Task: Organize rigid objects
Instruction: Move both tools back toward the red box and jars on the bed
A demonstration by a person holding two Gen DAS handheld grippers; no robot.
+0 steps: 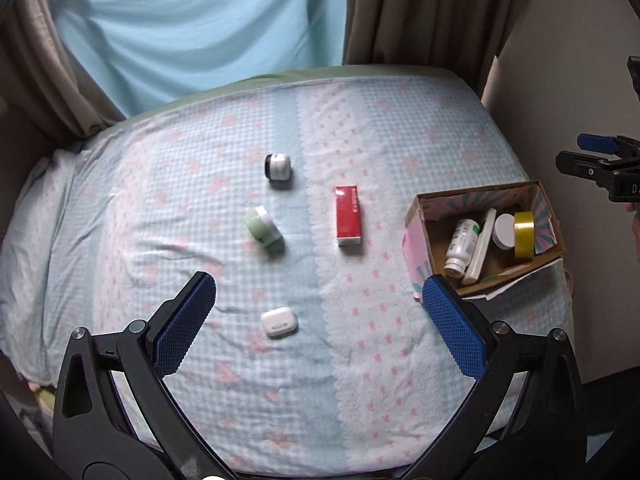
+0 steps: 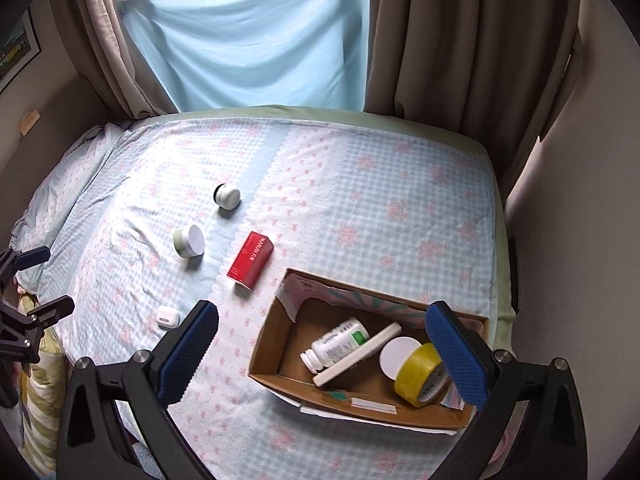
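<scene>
both grippers, left gripper (image 1: 320,316) and right gripper (image 2: 324,354), hover with jaws spread wide and empty above a checked bedsheet (image 1: 400,128); a red box (image 1: 349,215), green jar (image 1: 264,227), earbud case (image 1: 279,321) and black-and-white jar (image 1: 277,167) lie loose beside a cardboard box (image 2: 272,340) holding a pill bottle (image 2: 340,344) and yellow tape (image 2: 420,374).

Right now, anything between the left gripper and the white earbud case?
Nothing visible. The left gripper is open, and the earbud case lies alone on the bedspread between its fingers' line of sight. The green jar sits farther back.
</scene>
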